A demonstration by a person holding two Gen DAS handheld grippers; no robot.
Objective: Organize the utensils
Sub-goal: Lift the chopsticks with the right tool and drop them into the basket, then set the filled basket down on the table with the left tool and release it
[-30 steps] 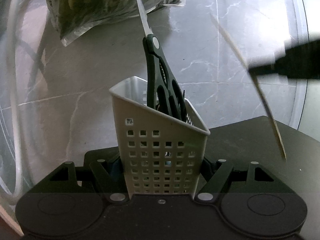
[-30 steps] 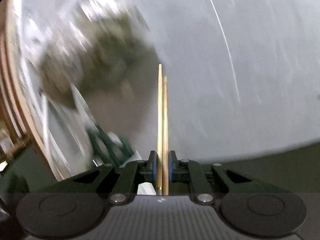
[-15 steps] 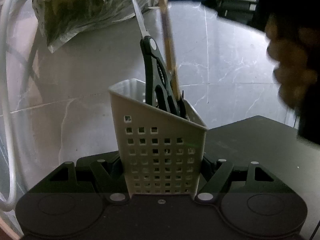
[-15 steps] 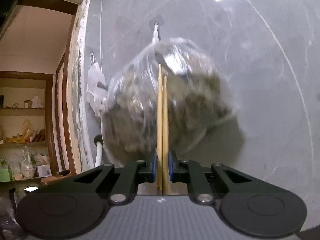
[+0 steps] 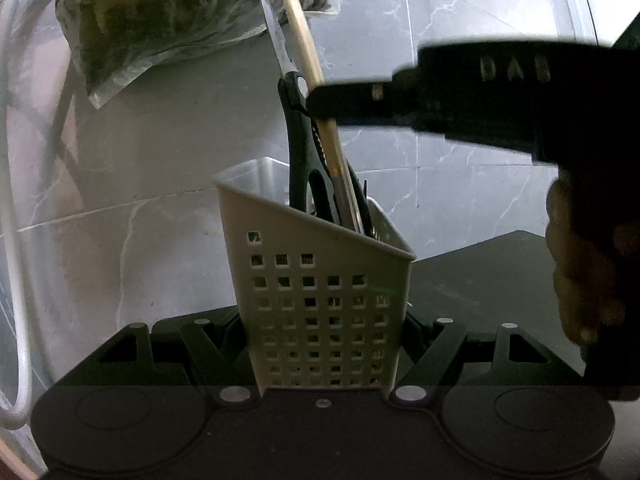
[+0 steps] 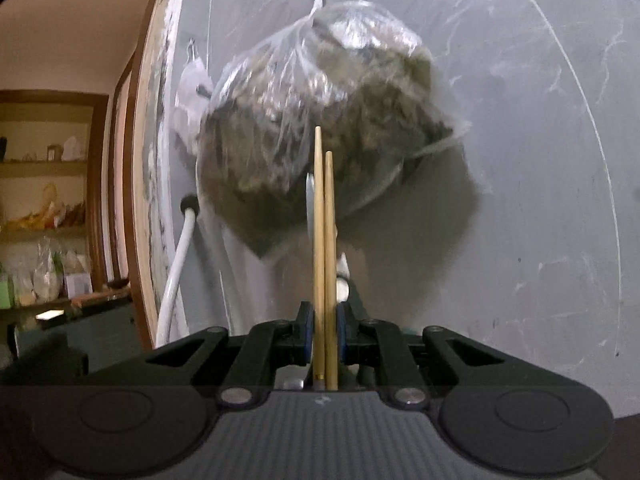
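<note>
A white perforated caddy (image 5: 316,280) stands upright between the fingers of my left gripper (image 5: 324,320), which is shut on its sides. Black-handled scissors (image 5: 298,148) stand in it, blade up. My right gripper (image 5: 320,104) reaches in from the right, level, just above the caddy. It is shut on a pair of wooden chopsticks (image 5: 308,52) whose lower ends dip into the caddy beside the scissors. In the right wrist view the chopsticks (image 6: 323,240) stand upright between the blue pads of my right gripper (image 6: 325,332), and the scissor blade (image 6: 309,200) shows just behind them.
A clear plastic bag (image 5: 168,12) of dark greens hangs on the grey marble wall behind the caddy; the right wrist view shows the same plastic bag (image 6: 320,100). A white hose (image 5: 16,240) runs down the left. A black countertop (image 5: 480,280) lies below right. A hand (image 5: 580,272) grips the right tool.
My right gripper came in from the right and sank toward the caddy. The chopsticks swung upright and slid down into it beside the scissors. The caddy stayed still in my left gripper.
</note>
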